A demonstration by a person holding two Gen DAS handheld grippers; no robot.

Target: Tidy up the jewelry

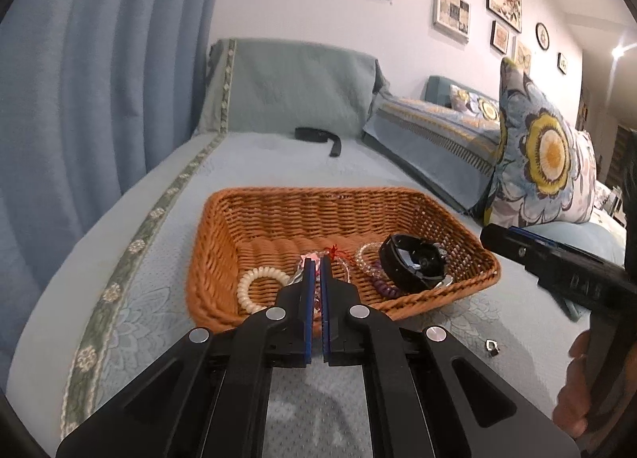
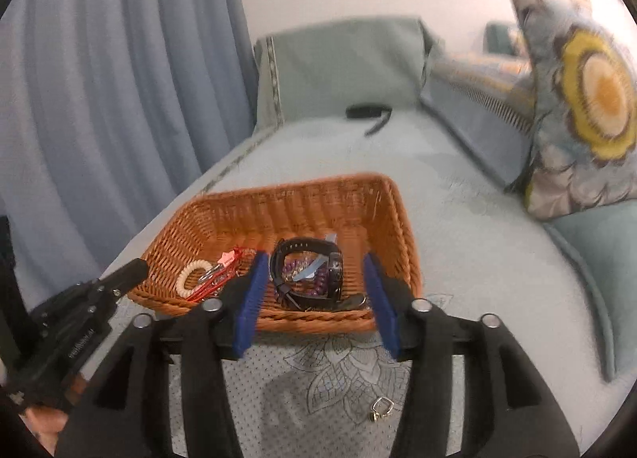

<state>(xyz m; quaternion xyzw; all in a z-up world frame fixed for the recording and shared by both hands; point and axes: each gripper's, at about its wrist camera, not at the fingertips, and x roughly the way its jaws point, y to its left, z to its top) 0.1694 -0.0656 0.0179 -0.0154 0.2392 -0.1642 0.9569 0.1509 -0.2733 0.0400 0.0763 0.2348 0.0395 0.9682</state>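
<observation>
An orange wicker basket (image 1: 278,215) (image 2: 302,199) sits on the pale blue sofa cover. It holds a black watch (image 1: 414,259) (image 2: 306,271), a cream bead bracelet (image 1: 258,287) (image 2: 189,277), purple beads (image 1: 384,287) (image 2: 314,287), clear beads (image 1: 364,259) and a red-corded piece (image 2: 223,271). My left gripper (image 1: 316,263) hangs over the basket's near edge with its jaws nearly together; nothing shows held between them. My right gripper (image 2: 314,263) is open and empty just before the basket. A small metal ring (image 1: 492,346) (image 2: 380,408) lies on the cover in front of the basket.
A floral cushion (image 1: 545,155) (image 2: 589,100) leans at the right. A black strap (image 1: 318,135) (image 2: 368,112) lies far back by the sofa arm. Blue curtains (image 1: 79,80) hang at the left. Pictures hang on the wall.
</observation>
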